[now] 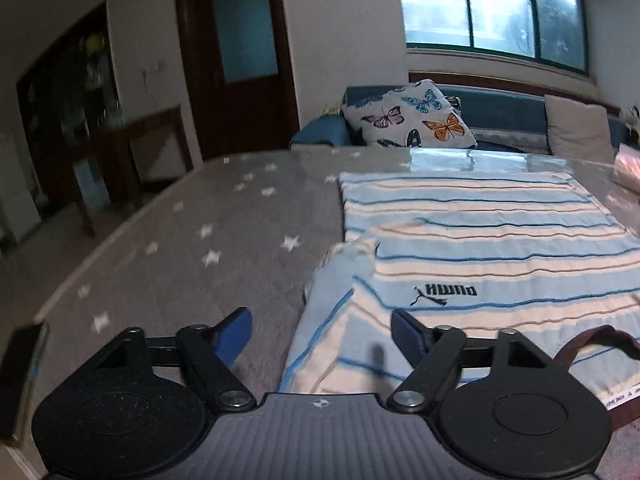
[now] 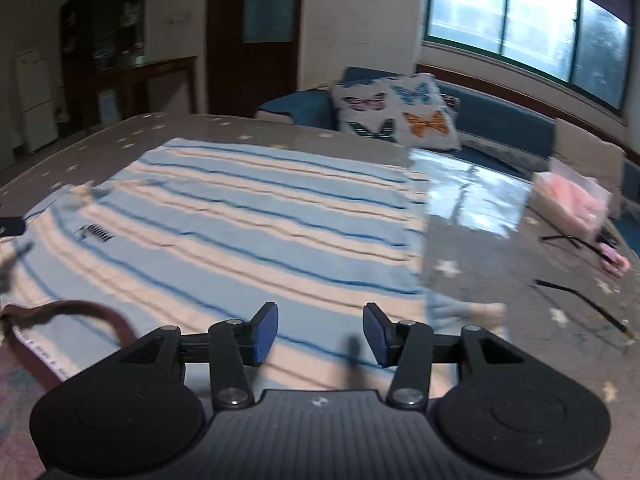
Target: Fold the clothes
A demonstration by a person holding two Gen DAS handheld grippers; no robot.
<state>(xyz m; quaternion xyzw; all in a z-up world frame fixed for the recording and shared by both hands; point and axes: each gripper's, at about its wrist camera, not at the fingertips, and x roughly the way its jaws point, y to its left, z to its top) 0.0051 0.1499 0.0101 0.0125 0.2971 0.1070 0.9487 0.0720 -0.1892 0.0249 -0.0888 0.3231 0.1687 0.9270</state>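
Note:
A light blue and cream striped T-shirt [image 1: 480, 248] with a black logo lies flat on the grey star-patterned tablecloth [image 1: 208, 216], its dark red collar at the near edge. Its left sleeve [image 1: 340, 280] is folded in over the body. My left gripper [image 1: 322, 332] is open and empty, just above the shirt's near left shoulder. In the right wrist view the shirt [image 2: 248, 224] fills the middle. My right gripper [image 2: 320, 334] is open and empty over the shirt's near right part, close to the right sleeve [image 2: 460, 308].
A clear bag with pink contents [image 2: 572, 200] and black cables [image 2: 580, 296] lie on the table's right side. A dark phone-like object [image 1: 20, 376] sits at the near left edge. A blue sofa with a butterfly cushion [image 1: 412, 116] stands behind the table.

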